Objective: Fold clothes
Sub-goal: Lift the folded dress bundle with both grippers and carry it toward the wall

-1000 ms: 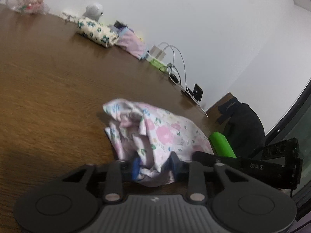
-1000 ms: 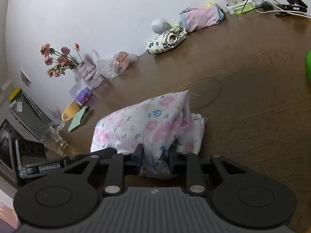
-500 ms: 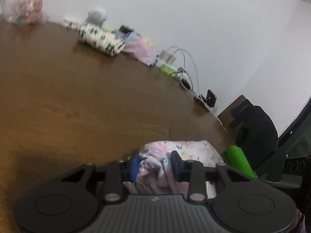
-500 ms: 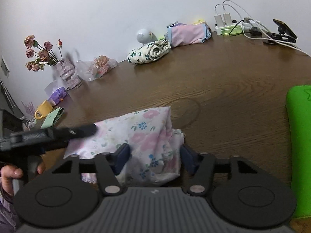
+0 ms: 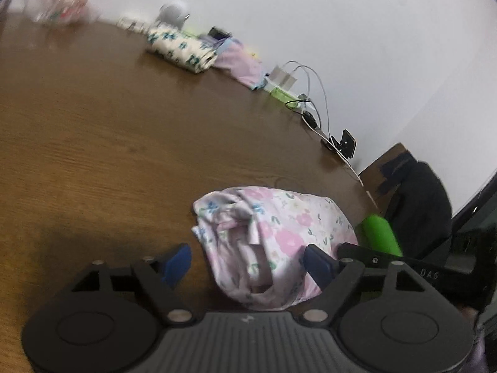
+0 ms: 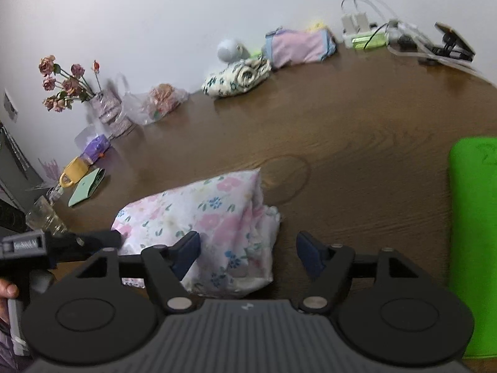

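Garment, floral pink-white, folded, rumpled bundle

Your left gripper: jaws opening, blue-tipped fingers clear of the cloth. Between them, a floral garment, bunched, lying on your brown bench. Right gripper just beside it. Far edge: folded floral cloth, pink cloth, white cables.
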The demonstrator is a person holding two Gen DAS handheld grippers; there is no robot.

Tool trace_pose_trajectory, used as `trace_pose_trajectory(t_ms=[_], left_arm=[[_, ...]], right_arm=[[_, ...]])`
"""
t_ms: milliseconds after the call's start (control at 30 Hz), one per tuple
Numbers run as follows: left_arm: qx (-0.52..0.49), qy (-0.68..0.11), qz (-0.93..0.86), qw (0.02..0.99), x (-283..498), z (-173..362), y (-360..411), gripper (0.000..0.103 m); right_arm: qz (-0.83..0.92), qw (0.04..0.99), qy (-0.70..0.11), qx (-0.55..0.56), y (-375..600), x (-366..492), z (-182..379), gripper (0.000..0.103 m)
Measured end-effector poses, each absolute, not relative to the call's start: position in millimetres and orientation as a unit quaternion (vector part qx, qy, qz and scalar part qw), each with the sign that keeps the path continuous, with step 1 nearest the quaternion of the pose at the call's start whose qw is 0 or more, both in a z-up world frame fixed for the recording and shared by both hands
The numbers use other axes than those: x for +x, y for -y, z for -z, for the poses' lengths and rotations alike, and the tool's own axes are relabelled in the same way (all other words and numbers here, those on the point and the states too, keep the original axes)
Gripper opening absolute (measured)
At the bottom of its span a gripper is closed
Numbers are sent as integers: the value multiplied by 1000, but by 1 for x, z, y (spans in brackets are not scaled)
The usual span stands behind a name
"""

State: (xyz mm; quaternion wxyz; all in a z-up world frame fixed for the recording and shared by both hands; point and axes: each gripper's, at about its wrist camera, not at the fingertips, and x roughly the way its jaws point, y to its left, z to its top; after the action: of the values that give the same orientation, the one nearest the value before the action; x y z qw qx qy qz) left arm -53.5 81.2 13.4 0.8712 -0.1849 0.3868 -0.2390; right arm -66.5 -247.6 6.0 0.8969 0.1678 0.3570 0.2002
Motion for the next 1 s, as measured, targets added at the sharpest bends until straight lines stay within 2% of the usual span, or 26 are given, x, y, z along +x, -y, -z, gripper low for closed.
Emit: trace_pose_trajectory(t_ms=[67,133,200,233,267,300,400,733,867,1000], left_arm=[[-184,-385,242,872,-53,-12,-76,78],[-199,-387,258,863,-51,-8,-74,74],[-203,-391,266,858,-47,-5,-69,52],[-208,-394,265,855,-45,-3,-68,48],[-214,-397,265,852,-43,-1,-67,37],[-227,-399,268,847,-41,2,-69,31],[-272,-392,288,830,-41,9,-80,21],[-263,-325,330,846,-31,-45,-87,19],[-234,-309,330,861,8,-77,-88,20],[-206,-276,346,872,81,-128,-95,20]], right_arm=[[-208,896,-359,159,241,-66,-5,68],[-218,892,-362,160,236,-64,-3,62],[-228,888,-365,165,233,-62,-1,42],[-232,885,-366,171,232,-60,0,38],[-236,882,-366,181,232,-58,2,34],[-239,879,-367,191,233,-56,4,28],[-247,863,-371,238,241,-52,9,23],[-271,872,-315,257,245,-47,-36,21],[-260,882,-298,257,239,-17,-59,21],[-238,897,-257,268,229,30,-100,21]])
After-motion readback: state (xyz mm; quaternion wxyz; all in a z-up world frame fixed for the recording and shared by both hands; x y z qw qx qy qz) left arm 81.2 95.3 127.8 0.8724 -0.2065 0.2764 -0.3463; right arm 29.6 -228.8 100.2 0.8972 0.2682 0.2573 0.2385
